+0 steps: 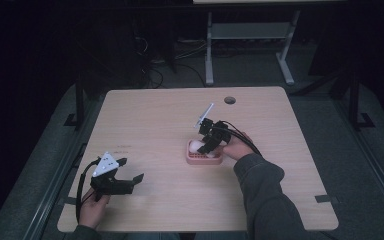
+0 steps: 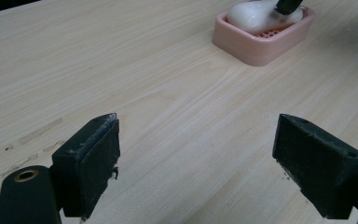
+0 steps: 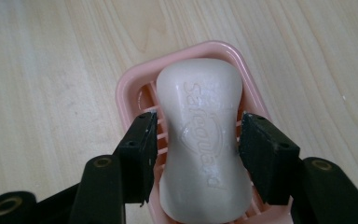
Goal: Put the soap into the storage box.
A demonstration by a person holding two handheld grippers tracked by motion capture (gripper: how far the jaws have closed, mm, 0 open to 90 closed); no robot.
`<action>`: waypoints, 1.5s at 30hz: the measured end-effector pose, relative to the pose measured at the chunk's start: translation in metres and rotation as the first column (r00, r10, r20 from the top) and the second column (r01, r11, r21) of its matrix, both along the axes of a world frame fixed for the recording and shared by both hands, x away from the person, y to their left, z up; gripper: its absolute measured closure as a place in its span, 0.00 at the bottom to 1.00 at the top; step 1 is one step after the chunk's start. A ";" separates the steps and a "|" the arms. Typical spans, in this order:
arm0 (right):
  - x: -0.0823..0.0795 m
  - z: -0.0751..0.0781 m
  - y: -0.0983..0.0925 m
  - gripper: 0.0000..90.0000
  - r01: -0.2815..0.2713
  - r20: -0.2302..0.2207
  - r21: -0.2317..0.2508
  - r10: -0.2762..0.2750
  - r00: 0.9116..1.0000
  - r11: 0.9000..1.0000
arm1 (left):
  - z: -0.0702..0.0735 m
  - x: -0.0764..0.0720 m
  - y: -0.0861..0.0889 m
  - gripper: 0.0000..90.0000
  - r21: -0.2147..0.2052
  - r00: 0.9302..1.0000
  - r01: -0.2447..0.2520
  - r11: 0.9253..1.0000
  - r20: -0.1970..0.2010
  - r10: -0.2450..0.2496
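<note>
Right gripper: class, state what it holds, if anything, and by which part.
The right gripper has its jaws against both sides of the white soap bar's narrow waist, the bar lying in the pink soap dish.

My left gripper (image 2: 196, 163) hangs low over the pale wooden table (image 2: 158, 93), its two black jaws spread wide with bare wood between them. Near the upper right, well apart from my jaws, sits a pink soap dish (image 2: 261, 39) holding a white soap bar (image 2: 254, 16). A dark jaw tip (image 2: 289, 5) reaches down onto the bar.
</note>
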State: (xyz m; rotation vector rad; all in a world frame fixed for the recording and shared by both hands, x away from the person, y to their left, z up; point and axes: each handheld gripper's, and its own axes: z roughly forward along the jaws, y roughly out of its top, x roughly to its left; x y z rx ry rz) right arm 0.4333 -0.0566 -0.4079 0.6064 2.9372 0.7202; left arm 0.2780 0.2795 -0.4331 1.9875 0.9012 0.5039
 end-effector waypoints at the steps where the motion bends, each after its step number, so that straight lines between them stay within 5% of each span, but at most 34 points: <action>1: -0.001 0.000 -0.001 0.51 0.005 -0.002 0.005 -0.005 1.000 1.000 | 0.000 0.000 0.000 0.16 0.005 1.000 0.002 1.000 -0.002 -0.002; 45: -0.014 0.015 -0.032 0.47 0.070 0.010 0.046 -0.071 0.997 0.996 | -0.001 0.000 0.000 0.16 0.010 1.000 0.003 1.000 -0.002 -0.003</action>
